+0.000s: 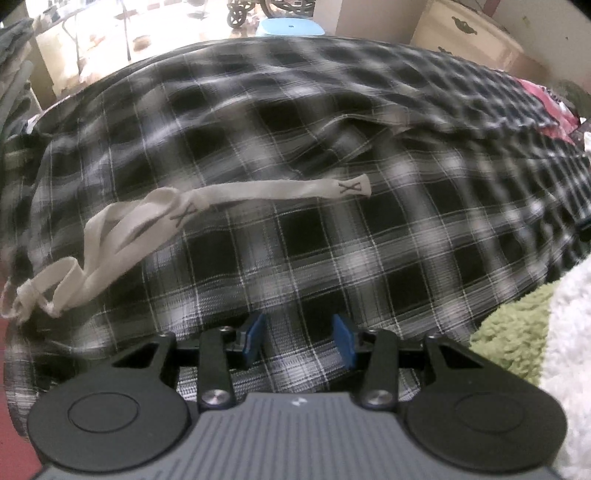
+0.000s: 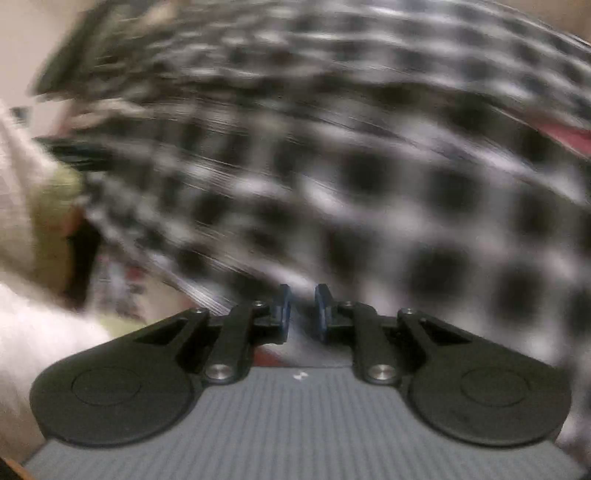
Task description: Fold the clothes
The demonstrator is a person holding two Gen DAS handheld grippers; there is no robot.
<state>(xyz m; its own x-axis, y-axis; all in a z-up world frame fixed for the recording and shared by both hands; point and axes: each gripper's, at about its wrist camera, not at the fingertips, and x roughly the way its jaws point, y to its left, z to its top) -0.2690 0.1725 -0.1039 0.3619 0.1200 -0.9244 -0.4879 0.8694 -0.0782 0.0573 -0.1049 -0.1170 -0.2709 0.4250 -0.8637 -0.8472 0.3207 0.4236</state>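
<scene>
Black-and-white plaid fabric garment [image 1: 295,229] lies spread wide and rumpled, filling most of the left wrist view, with a raised fold running across its upper middle. Across its left part lies a cream flat drawstring [image 1: 221,192], looped and tangled at the near left edge, one end stretching toward the centre and showing a stitched cross. The left claw [image 1: 299,341] hovers low over the near edge of the plaid cloth; its blue pads [image 1: 255,338] stand well apart with plaid showing between them, so it is open and grips nothing. To the right of the garment sits a green shaggy textile [image 1: 513,332], and beside that a white fluffy textile [image 1: 569,350]. A pink and red patterned cloth [image 1: 550,107] peeks out past the far right edge of the plaid. Farther off stand a pale blue round plastic stool [image 1: 290,26] and a cream drawer cabinet with dark metal handles [image 1: 469,33]. The right wrist view is heavily blurred: the same plaid garment [image 2: 351,166] fills it, and the right claw [image 2: 303,314] sits close to the cloth with its blue pads [image 2: 283,314] near each other, a narrow gap between them; whether any fabric is pinched there I cannot tell.
</scene>
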